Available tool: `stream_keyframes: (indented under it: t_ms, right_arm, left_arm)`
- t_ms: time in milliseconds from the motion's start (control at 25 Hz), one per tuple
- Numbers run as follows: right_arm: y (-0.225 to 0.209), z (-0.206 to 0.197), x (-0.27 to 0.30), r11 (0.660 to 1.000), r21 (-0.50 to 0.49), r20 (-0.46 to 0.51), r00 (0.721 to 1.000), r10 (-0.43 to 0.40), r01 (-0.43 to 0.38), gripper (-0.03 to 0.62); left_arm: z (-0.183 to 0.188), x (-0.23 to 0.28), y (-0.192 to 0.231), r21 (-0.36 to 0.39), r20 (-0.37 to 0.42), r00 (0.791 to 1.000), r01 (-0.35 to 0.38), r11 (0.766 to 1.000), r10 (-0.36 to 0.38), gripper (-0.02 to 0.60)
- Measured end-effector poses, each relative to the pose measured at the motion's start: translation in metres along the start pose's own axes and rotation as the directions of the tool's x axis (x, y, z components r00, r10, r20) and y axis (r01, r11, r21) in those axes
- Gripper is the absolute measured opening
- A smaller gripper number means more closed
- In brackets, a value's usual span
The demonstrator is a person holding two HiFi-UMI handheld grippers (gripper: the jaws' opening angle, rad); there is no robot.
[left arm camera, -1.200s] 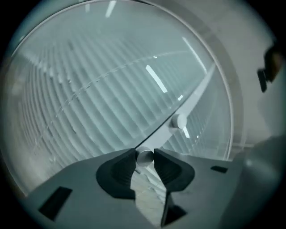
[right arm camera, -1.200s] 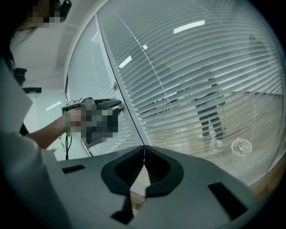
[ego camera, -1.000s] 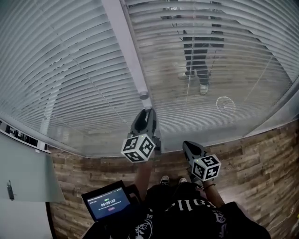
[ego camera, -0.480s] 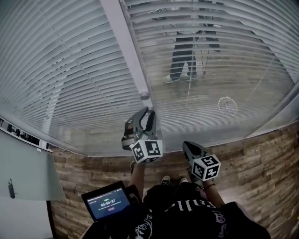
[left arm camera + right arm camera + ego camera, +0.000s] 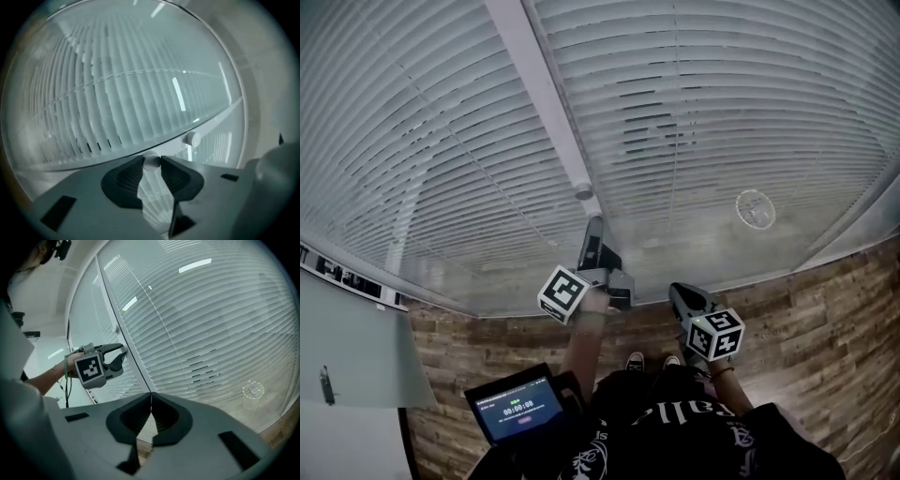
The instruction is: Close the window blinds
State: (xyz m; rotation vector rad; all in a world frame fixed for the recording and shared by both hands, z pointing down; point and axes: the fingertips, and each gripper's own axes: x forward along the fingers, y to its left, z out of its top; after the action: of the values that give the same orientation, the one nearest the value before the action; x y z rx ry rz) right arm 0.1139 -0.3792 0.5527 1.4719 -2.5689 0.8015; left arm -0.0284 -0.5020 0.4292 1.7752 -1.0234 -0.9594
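Blinds (image 5: pixel 722 112) look shut: the left gripper (image 5: pixel 594 230) fingers, just closing, pinch the white knob (image 5: pixel 151 163) to tilt them. Right gripper (image 5: pixel 150 399) fingers are pressed together.

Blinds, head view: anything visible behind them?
Almost nothing. The blinds are turned nearly shut across both panes. Only a few dark slits are open in the right pane, and they show no shapes. Whatever stands beyond is covered.

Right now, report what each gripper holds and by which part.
Left gripper: its jaws, just closed a little further, pinch a small white knob by its round sides. Right gripper: jaws together, nothing held.
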Motion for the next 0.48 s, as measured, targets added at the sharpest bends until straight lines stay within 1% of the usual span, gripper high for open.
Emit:
stream_keyframes:
  t_ms: [40,120,200,240,280,320,400,480]
  right_arm:
    - [0.001,-0.001,0.000,1.000,-0.001,0.000,1.000,0.001,-0.001,0.018]
    - [0.002,-0.003,-0.002,1.000,-0.003,-0.002,1.000,0.003,-0.003,0.018]
    - [0.003,-0.003,-0.005,1.000,-0.006,-0.004,1.000,0.007,-0.007,0.018]
    - [0.004,-0.004,-0.006,1.000,-0.008,-0.004,1.000,0.009,-0.009,0.018]
    - [0.006,-0.004,-0.007,1.000,-0.010,-0.004,1.000,0.012,-0.012,0.018]
    - [0.010,-0.006,-0.009,1.000,-0.012,-0.004,1.000,0.015,-0.015,0.018]
    - [0.016,-0.008,-0.013,1.000,-0.016,-0.003,1.000,0.024,-0.024,0.018]
    - [0.016,-0.009,-0.019,0.999,-0.020,-0.003,0.999,0.032,-0.032,0.018]
  left_arm:
    - [0.001,-0.001,0.000,-0.076,0.006,1.000,0.012,0.997,-0.011,0.124]
    - [0.001,-0.003,-0.001,-0.203,0.020,0.999,0.034,0.979,-0.030,0.124]
    - [0.001,-0.003,-0.001,-0.294,0.035,0.998,0.055,0.954,-0.046,0.124]
    - [0.001,-0.004,-0.001,-0.315,0.039,0.998,0.065,0.947,-0.056,0.124]
    - [0.002,-0.005,-0.002,-0.311,0.037,0.997,0.076,0.947,-0.067,0.124]
    - [0.004,-0.007,-0.005,-0.280,0.028,0.996,0.086,0.956,-0.081,0.126]
    - [0.002,-0.015,-0.010,-0.170,-0.001,0.995,0.102,0.980,-0.104,0.126]
    - [-0.007,-0.024,-0.014,-0.068,-0.035,0.993,0.110,0.992,-0.113,0.126]
